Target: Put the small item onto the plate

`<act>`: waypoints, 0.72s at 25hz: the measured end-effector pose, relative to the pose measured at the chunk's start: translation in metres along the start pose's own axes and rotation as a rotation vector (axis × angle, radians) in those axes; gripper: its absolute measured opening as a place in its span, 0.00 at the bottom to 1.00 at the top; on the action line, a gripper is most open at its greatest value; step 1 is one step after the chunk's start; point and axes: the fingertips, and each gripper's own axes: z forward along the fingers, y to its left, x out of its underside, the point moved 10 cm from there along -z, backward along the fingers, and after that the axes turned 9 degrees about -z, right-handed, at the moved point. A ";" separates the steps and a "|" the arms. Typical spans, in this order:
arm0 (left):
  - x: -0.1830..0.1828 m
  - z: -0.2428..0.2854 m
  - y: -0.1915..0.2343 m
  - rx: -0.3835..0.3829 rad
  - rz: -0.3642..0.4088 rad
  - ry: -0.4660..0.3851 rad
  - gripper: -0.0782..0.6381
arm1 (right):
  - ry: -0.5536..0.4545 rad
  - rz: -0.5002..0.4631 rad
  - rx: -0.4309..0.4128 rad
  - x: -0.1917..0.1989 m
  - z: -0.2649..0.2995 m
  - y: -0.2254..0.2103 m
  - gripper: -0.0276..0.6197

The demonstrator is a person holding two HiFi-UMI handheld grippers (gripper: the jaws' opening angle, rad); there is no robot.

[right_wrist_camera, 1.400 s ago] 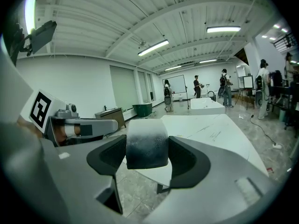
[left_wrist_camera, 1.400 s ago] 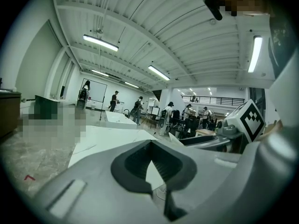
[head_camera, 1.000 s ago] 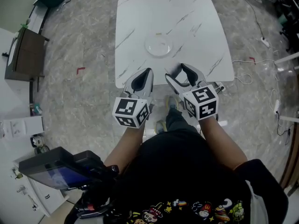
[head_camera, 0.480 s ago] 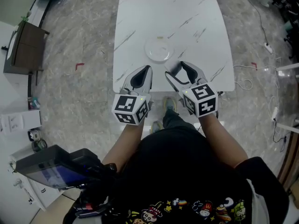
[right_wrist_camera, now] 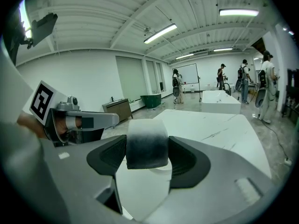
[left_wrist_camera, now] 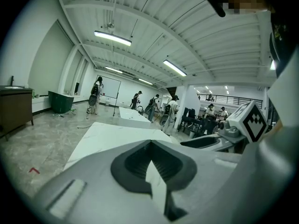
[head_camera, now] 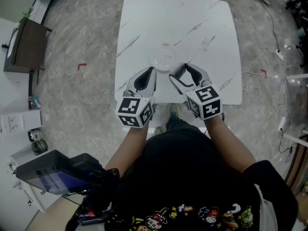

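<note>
Right gripper (head_camera: 182, 72), clamped on the small item (right_wrist_camera: 146, 149), hangs beside the centre-frame plate (head_camera: 164, 60), likely awaiting placement; left gripper (head_camera: 152, 71) closed, empty.

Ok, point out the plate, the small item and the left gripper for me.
plate (head_camera: 162, 60): head view, bare centre.
small item (right_wrist_camera: 146, 149): right gripper view, dark front face.
left gripper (left_wrist_camera: 150, 143): left gripper view, tips of its shut jaws.

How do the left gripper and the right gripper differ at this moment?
The left gripper has its jaws together, empty; the right gripper is clamped on the small item. The left gripper sits left of the plate, the right gripper right of it. Both hover over the table edge.
</note>
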 end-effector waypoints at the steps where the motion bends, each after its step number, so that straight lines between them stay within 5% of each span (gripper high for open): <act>1: 0.000 0.004 0.001 -0.005 -0.004 0.003 0.11 | 0.005 0.001 -0.005 0.000 0.003 -0.004 0.52; 18: 0.009 0.051 0.018 -0.105 -0.030 0.020 0.11 | 0.064 -0.049 -0.097 0.013 0.055 -0.054 0.52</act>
